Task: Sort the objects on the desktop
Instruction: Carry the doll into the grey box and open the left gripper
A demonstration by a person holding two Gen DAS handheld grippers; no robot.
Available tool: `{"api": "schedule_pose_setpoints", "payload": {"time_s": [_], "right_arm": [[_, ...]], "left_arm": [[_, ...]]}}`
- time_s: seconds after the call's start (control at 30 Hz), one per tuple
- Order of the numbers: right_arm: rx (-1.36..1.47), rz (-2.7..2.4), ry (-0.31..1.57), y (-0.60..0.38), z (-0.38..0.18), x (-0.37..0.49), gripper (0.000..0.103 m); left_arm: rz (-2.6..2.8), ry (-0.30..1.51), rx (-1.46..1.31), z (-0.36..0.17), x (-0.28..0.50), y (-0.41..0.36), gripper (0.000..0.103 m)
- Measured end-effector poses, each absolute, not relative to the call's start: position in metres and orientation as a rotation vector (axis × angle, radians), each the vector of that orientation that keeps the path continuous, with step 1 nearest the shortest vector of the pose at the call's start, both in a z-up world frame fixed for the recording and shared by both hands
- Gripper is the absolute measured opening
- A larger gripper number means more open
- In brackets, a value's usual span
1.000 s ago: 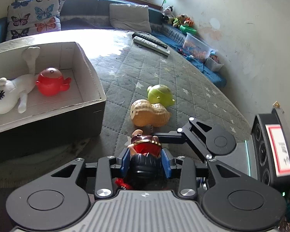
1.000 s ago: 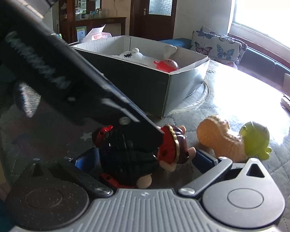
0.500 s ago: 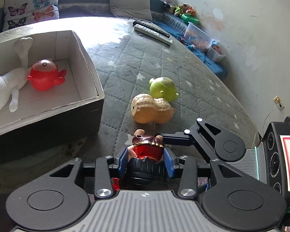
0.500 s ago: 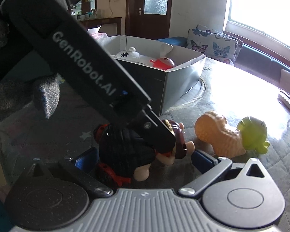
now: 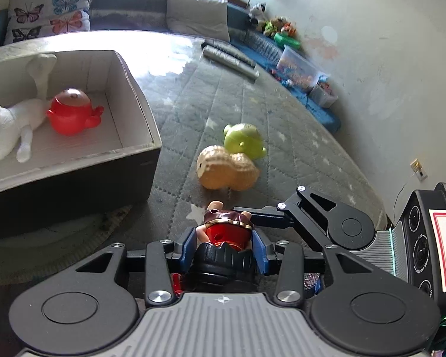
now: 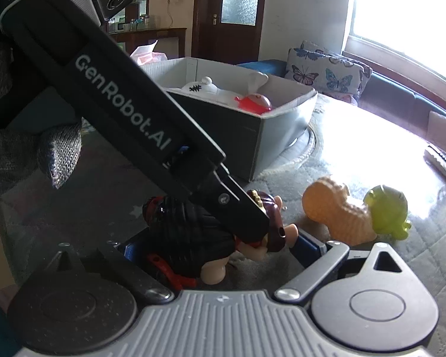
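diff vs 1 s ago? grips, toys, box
The left gripper spread slightly around the dark-caped, red-bodied pig figure, blue pads beside it. The right gripper, open around the same figure, is closing. Peanut-shaped tan toy, green round toy and white-lined cardboard box stayed put.

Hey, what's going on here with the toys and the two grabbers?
A person is sorting toys into a box. The left gripper has its jaws around a pig figure on the table mat. The right gripper flanks the same toy, jaws closing, not visibly touching. A peanut toy and green toy wait; a red toy is boxed.
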State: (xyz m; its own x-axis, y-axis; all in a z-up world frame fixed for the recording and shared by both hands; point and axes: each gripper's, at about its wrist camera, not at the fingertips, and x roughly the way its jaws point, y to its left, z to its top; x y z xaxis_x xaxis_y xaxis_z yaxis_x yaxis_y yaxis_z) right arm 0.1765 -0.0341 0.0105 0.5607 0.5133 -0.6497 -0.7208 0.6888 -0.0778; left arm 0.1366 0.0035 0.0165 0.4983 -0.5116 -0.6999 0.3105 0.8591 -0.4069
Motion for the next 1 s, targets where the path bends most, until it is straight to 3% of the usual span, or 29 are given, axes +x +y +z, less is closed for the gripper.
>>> {"api": "schedule_pose_setpoints", "payload": {"time_s": [0.5,1.0], "right_arm": [[-0.518,0.781,0.389,0.042,0.088,0.222,0.096],[-0.495,0.782,0.558,0.092,0.051,0.312,0.097]], "left_arm": [[-0.389,0.611,-0.24,0.101,0.146,0.074,0.044],[-0.403,0.718,-0.276,0.051,0.227,0.123,0.044]]}}
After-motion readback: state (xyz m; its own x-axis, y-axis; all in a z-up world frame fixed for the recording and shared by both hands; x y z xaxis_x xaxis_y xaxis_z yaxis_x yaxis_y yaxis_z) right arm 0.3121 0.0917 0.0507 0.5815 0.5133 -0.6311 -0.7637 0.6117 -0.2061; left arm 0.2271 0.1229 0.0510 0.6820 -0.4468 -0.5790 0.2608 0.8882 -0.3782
